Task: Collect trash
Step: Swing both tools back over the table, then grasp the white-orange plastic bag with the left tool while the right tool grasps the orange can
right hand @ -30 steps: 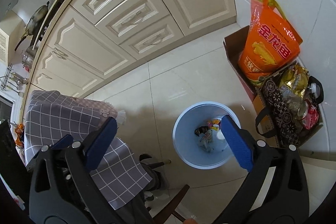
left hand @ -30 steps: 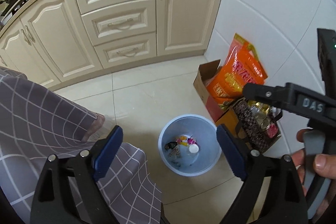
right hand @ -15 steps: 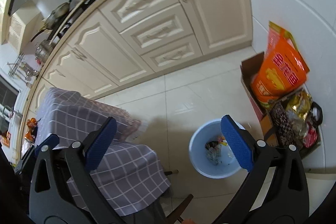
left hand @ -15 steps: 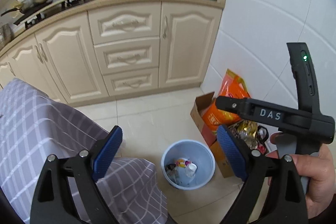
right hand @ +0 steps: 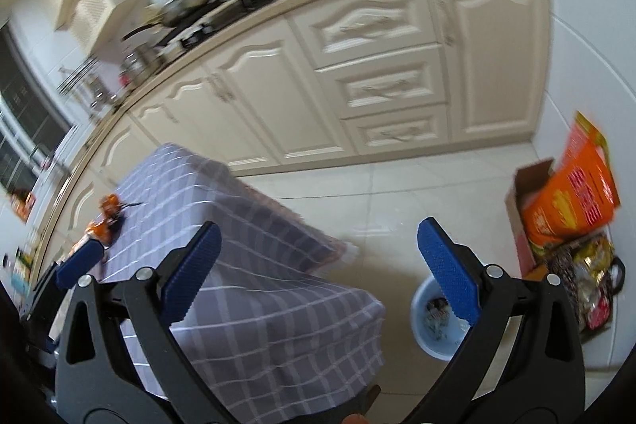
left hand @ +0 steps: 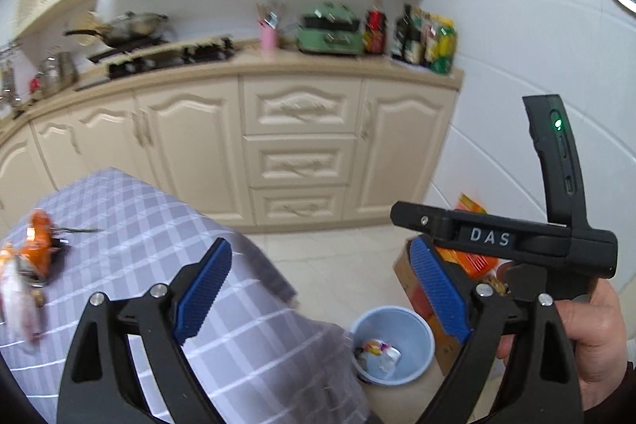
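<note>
A light blue bin (left hand: 391, 342) stands on the floor beside the table, with several wrappers inside; it also shows in the right wrist view (right hand: 433, 324). Orange wrappers and other trash (left hand: 37, 245) lie on the grey checked tablecloth (left hand: 131, 225) at the left; they also show in the right wrist view (right hand: 105, 215). My left gripper (left hand: 322, 285) is open and empty, raised above the table corner. My right gripper (right hand: 318, 261) is open and empty; its body (left hand: 501, 237) shows in the left wrist view at the right, held by a hand.
Cream kitchen cabinets (left hand: 298, 146) run along the back, with a stove, pan and bottles on the counter. A cardboard box with an orange bag (right hand: 568, 197) and a bag of packets (right hand: 584, 285) stand by the right wall. Tiled floor (right hand: 397, 197) lies between.
Both grippers have tilted up and swung left, away from the bin. The table top with its trash has come into view. Both stay open and empty.
</note>
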Action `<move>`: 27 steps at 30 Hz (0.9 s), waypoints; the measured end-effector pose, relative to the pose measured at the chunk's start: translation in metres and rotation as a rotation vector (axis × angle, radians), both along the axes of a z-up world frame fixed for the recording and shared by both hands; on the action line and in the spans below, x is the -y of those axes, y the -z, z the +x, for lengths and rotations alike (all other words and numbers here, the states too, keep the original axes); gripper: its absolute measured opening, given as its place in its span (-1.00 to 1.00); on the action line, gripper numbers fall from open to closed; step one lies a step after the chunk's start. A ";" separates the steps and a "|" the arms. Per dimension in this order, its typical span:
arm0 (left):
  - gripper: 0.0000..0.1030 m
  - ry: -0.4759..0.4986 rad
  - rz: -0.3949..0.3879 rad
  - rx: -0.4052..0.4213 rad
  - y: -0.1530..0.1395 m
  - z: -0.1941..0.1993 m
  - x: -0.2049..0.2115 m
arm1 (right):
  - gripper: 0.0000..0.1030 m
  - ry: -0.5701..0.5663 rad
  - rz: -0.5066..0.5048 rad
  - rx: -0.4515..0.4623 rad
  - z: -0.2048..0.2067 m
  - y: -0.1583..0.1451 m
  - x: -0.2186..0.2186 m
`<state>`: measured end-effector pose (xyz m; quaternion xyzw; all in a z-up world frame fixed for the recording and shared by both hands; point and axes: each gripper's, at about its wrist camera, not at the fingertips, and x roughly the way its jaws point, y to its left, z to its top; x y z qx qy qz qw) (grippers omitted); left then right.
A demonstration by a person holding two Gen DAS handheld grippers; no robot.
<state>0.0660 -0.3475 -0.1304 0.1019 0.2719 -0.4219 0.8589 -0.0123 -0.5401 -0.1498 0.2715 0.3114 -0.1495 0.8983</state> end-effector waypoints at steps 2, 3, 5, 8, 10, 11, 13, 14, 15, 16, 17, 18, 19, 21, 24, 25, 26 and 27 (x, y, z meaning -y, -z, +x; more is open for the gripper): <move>0.74 -0.035 -0.016 0.015 -0.008 0.006 -0.020 | 0.88 -0.044 -0.015 0.012 0.014 -0.010 -0.020; 0.75 -0.064 -0.027 0.023 -0.012 0.011 -0.035 | 0.88 -0.065 -0.023 0.017 0.021 -0.014 -0.029; 0.76 -0.106 -0.043 0.034 -0.019 0.017 -0.058 | 0.88 -0.107 -0.036 0.025 0.034 -0.021 -0.049; 0.76 -0.175 -0.065 0.053 -0.026 0.029 -0.094 | 0.88 -0.163 -0.056 0.033 0.052 -0.030 -0.076; 0.78 -0.220 -0.076 0.063 -0.030 0.037 -0.116 | 0.88 -0.213 -0.072 0.037 0.066 -0.036 -0.098; 0.81 -0.244 -0.082 0.069 -0.031 0.041 -0.128 | 0.88 -0.239 -0.079 0.039 0.074 -0.039 -0.110; 0.82 -0.298 -0.096 0.077 -0.034 0.051 -0.154 | 0.88 -0.278 -0.090 0.041 0.087 -0.041 -0.128; 0.82 -0.321 -0.099 0.080 -0.034 0.055 -0.165 | 0.88 -0.304 -0.096 0.040 0.096 -0.043 -0.140; 0.82 -0.360 -0.098 0.088 -0.033 0.062 -0.182 | 0.88 -0.322 -0.100 0.039 0.102 -0.043 -0.149; 0.82 -0.383 -0.095 0.092 -0.033 0.066 -0.191 | 0.88 -0.344 -0.104 0.039 0.110 -0.044 -0.159; 0.82 -0.420 -0.090 0.094 -0.031 0.074 -0.205 | 0.88 -0.367 -0.107 0.038 0.118 -0.044 -0.170; 0.82 -0.444 -0.089 0.092 -0.029 0.079 -0.217 | 0.88 -0.387 -0.111 0.037 0.126 -0.043 -0.178; 0.82 -0.471 -0.089 0.087 -0.027 0.087 -0.229 | 0.88 -0.402 -0.115 0.033 0.133 -0.042 -0.186; 0.82 -0.520 -0.083 0.076 -0.022 0.102 -0.253 | 0.88 -0.432 -0.117 0.019 0.150 -0.036 -0.202; 0.82 -0.594 -0.040 0.068 -0.010 0.127 -0.282 | 0.88 -0.472 -0.114 0.004 0.173 -0.029 -0.223; 0.82 -0.616 -0.024 0.065 -0.005 0.136 -0.292 | 0.88 -0.486 -0.113 0.001 0.180 -0.026 -0.229; 0.82 -0.628 -0.012 0.061 -0.001 0.143 -0.298 | 0.88 -0.498 -0.113 -0.002 0.186 -0.024 -0.236; 0.82 -0.650 0.017 0.051 0.005 0.158 -0.307 | 0.88 -0.512 -0.110 -0.007 0.197 -0.020 -0.243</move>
